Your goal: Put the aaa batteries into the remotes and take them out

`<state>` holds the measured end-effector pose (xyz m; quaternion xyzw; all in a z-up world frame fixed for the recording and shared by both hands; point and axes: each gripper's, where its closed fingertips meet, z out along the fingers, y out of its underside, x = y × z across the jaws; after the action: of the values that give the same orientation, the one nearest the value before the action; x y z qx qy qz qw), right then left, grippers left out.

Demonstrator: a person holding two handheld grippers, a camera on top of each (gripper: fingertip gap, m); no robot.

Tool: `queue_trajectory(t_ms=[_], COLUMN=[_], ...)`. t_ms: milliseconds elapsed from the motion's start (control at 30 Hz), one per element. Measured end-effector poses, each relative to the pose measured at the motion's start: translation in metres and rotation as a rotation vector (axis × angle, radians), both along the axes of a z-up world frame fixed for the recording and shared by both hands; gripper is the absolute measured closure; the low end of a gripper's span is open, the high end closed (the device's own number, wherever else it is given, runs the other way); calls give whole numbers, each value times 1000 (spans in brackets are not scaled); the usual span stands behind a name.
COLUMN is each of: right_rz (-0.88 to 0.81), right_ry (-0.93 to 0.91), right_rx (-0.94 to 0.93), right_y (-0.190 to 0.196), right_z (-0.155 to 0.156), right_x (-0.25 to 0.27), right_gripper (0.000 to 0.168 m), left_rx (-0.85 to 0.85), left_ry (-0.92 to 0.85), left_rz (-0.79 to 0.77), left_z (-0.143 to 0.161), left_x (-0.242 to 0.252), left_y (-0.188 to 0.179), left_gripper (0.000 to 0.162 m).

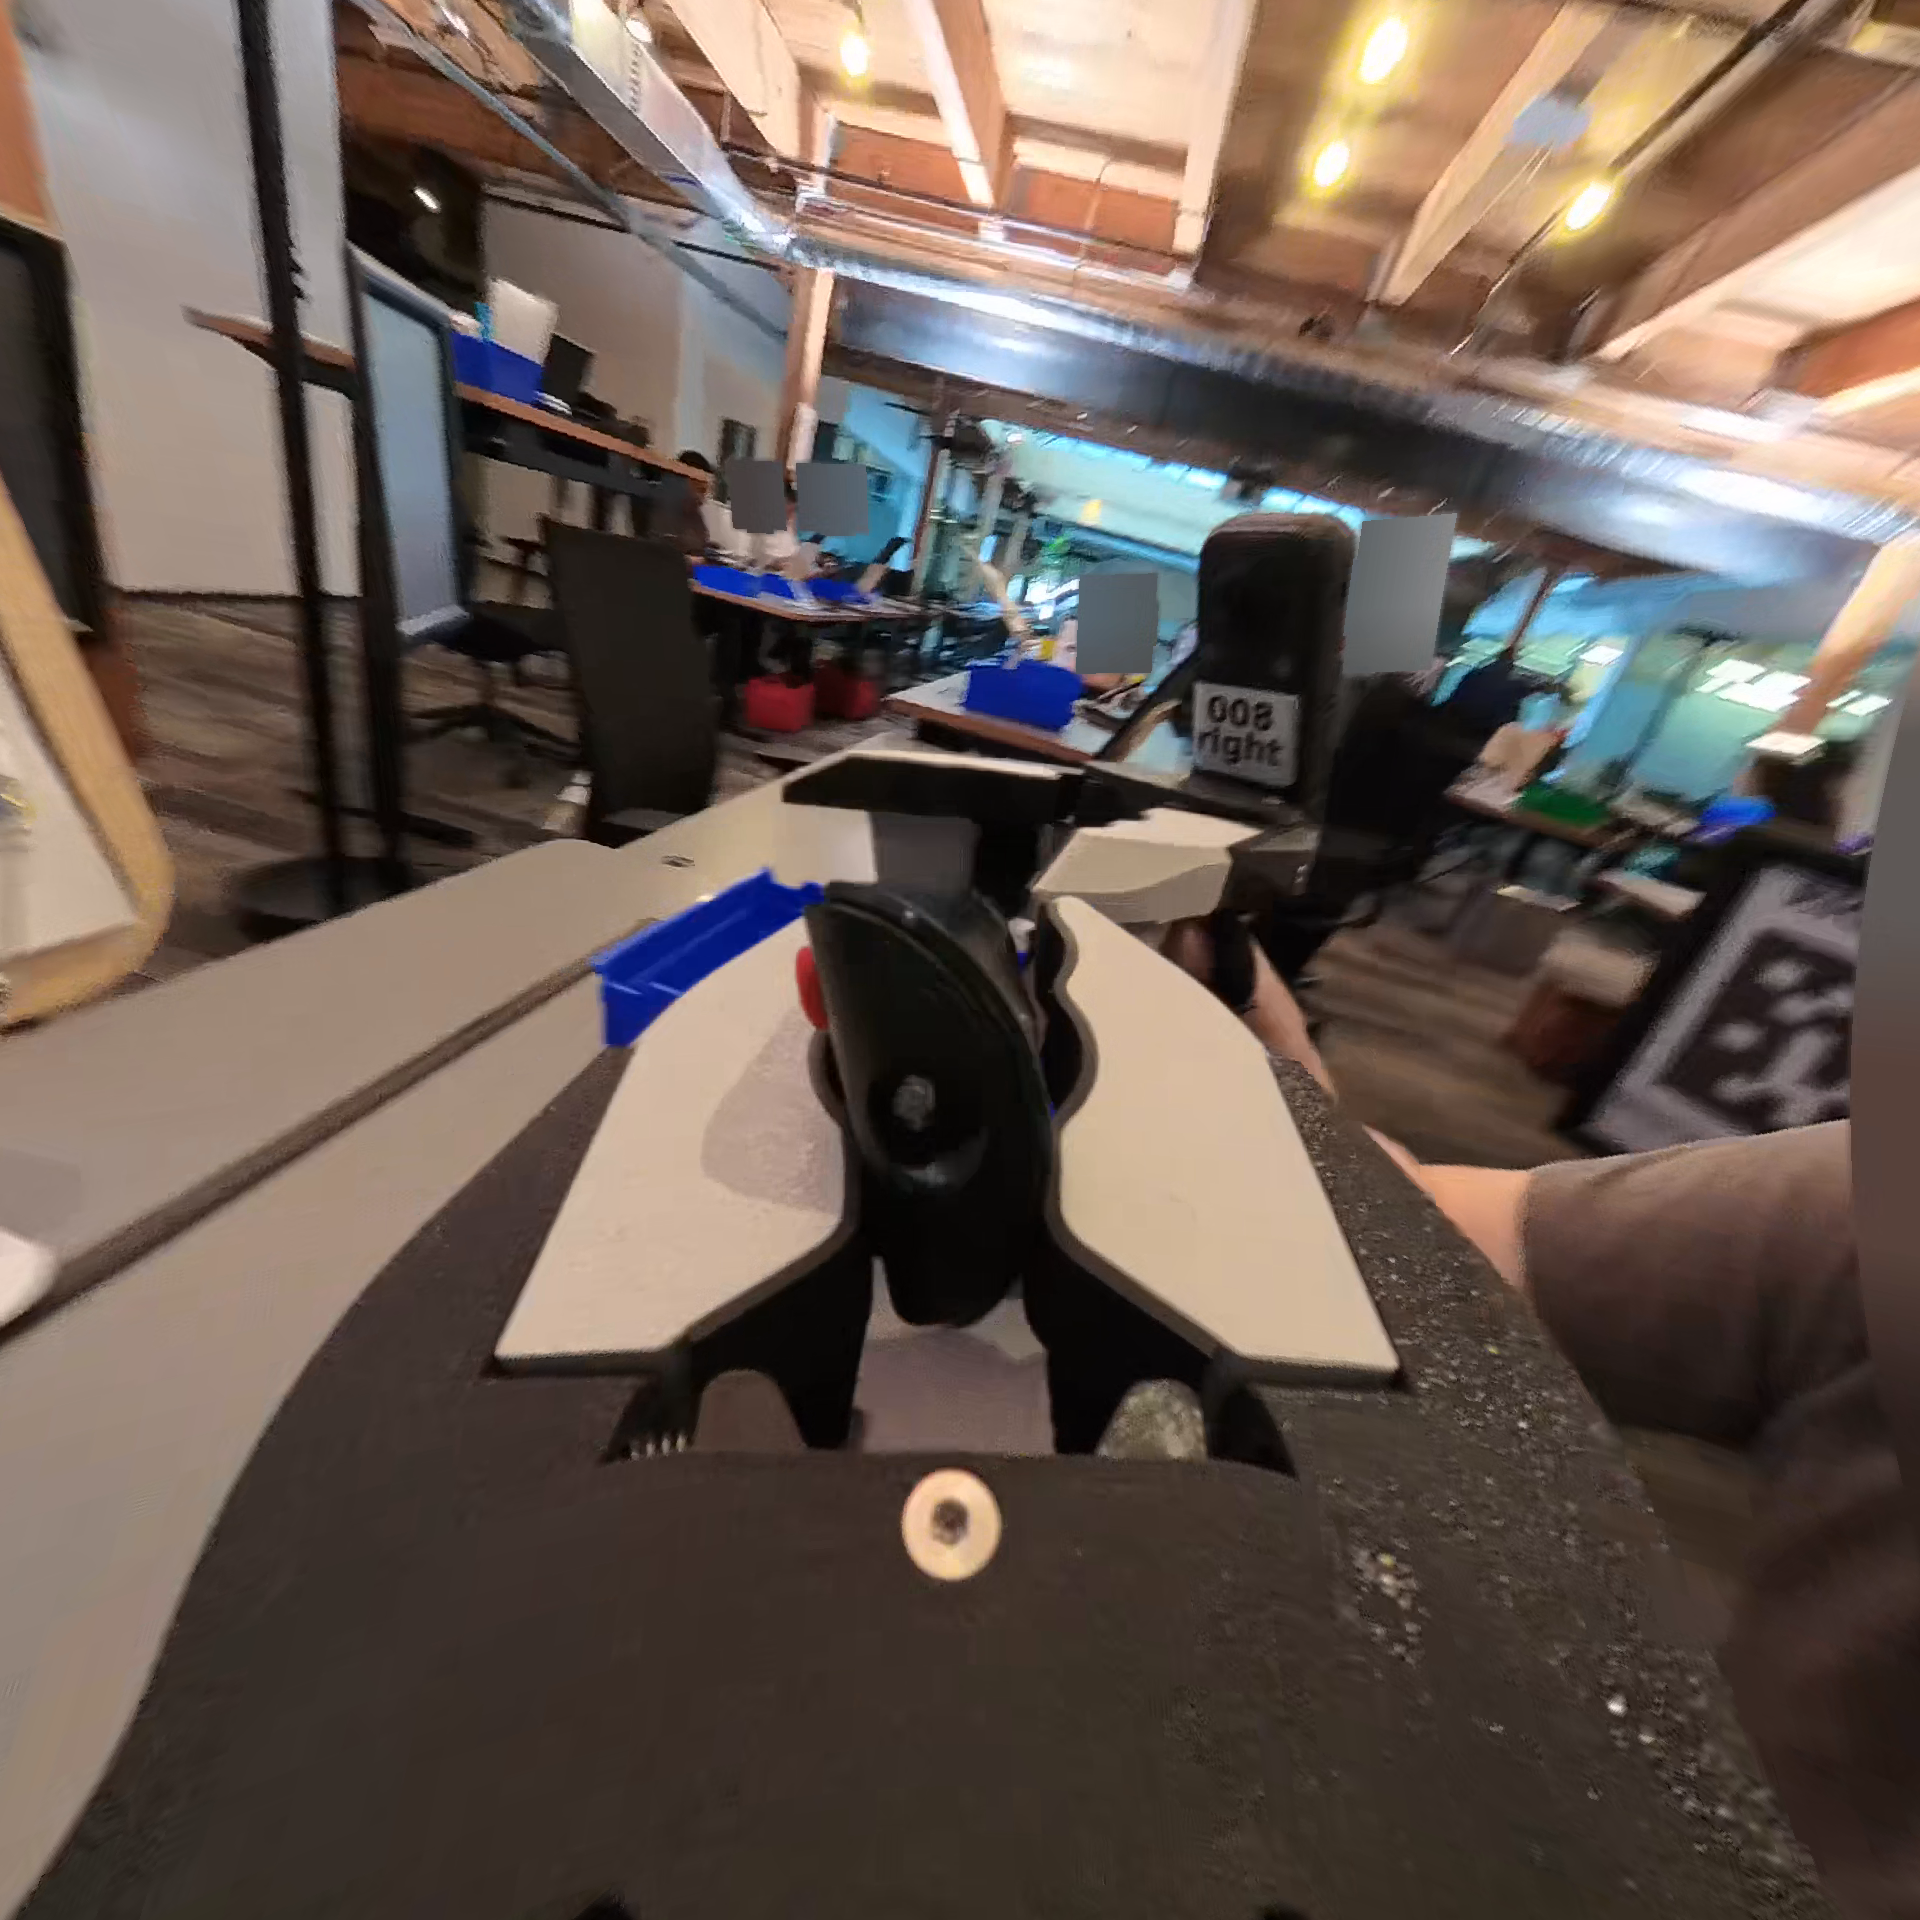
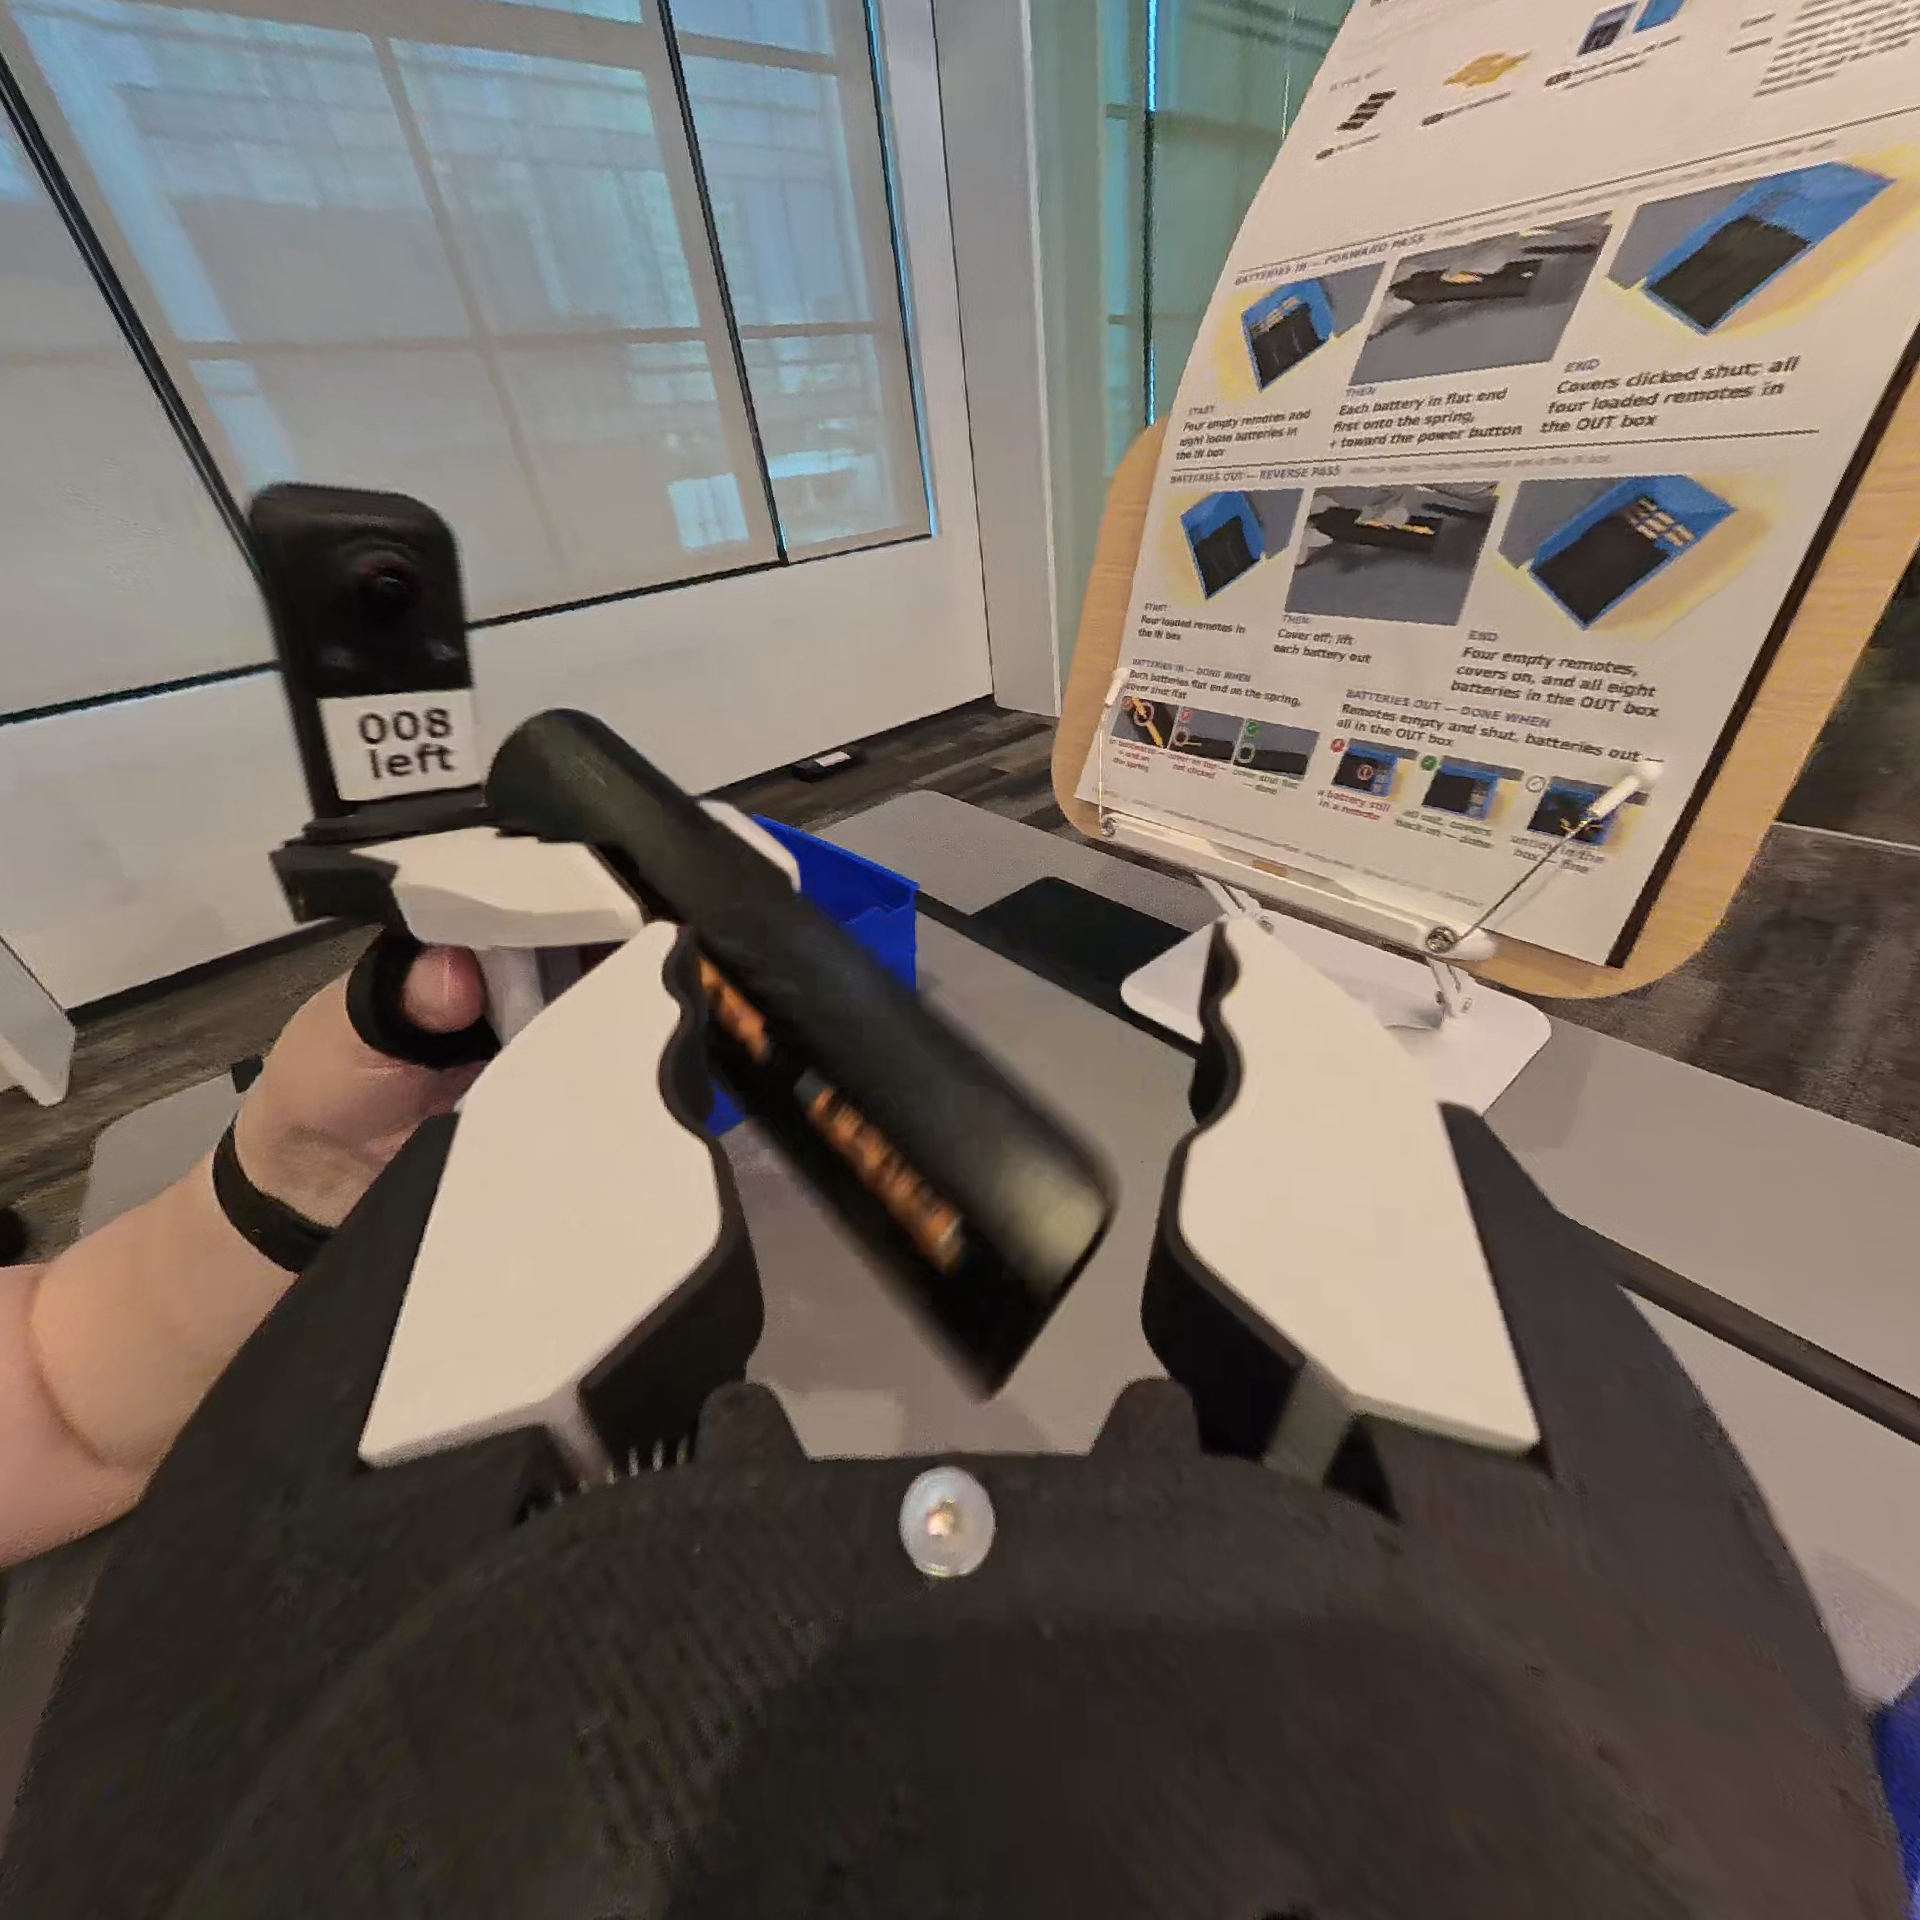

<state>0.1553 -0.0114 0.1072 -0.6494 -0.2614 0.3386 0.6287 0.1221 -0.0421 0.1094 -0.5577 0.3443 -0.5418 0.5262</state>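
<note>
Left wrist view, gripper: the left gripper (image 1: 940,1039), white-faced fingers on a black body, is clamped on the slim black plastic remote (image 1: 925,1122) at frame centre, seen end-on.
Left wrist view, surroundings: a blue plastic bin (image 1: 691,951) sits on the grey table (image 1: 312,1039) left of centre; the right gripper (image 1: 1143,878) shows beyond the remote.
Right wrist view, gripper: the right gripper (image 2: 940,1049) stands with fingers spread, gripping nothing.
Right wrist view, remote: the remote (image 2: 800,1029) slants from upper left to lower centre between those fingers, battery bay uncovered, with orange-and-black AAA batteries (image 2: 883,1174) seated inside (blurred).
Right wrist view, background: an instruction sheet on a wooden stand (image 2: 1455,540) fills the upper right.
Handling: the remote is probably light, rigid and smooth; hold its long edges. The batteries are likely small and slippery; pinch mid-barrel.
</note>
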Motion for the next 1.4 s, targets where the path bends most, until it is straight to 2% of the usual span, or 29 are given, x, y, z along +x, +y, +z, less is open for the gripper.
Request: queue_trajectory(t_ms=[167,300,433,533,800,1033,1233,1400], right_rz=[66,62,97,61,28,142,196,203], right_ry=[-200,-419,-639,-657,-778,-777,-801,-798], right_rx=[104,404,529,626,625,590,580,597], right_y=[-9,-27,-44,-46,-30,-39,-47,-51], right_z=[-8,-1,-19,-16,-32,-34,-36,-32], right_x=[-9,-14,-27,-30,-22,-11,-6,-5], right_gripper=[83,83,105,114,111,114,115,115], left_rx=[-226,-281,-303,-301,-291,-104,211,235], left_ry=[-126,-156,-178,-170,-127,172,327,335], left_rz=[-133,-96,-93,-84,-123,-234,-139,-160], left_z=[-1,-2,2,0,-1,-23,-32,-32], left_x=[-3,-9,-11,-10,-4,6,14,14], left_y=[4,13,12,12,3,-19,-25,-30], left_gripper=[131,130,130,131,130,128,119,120])
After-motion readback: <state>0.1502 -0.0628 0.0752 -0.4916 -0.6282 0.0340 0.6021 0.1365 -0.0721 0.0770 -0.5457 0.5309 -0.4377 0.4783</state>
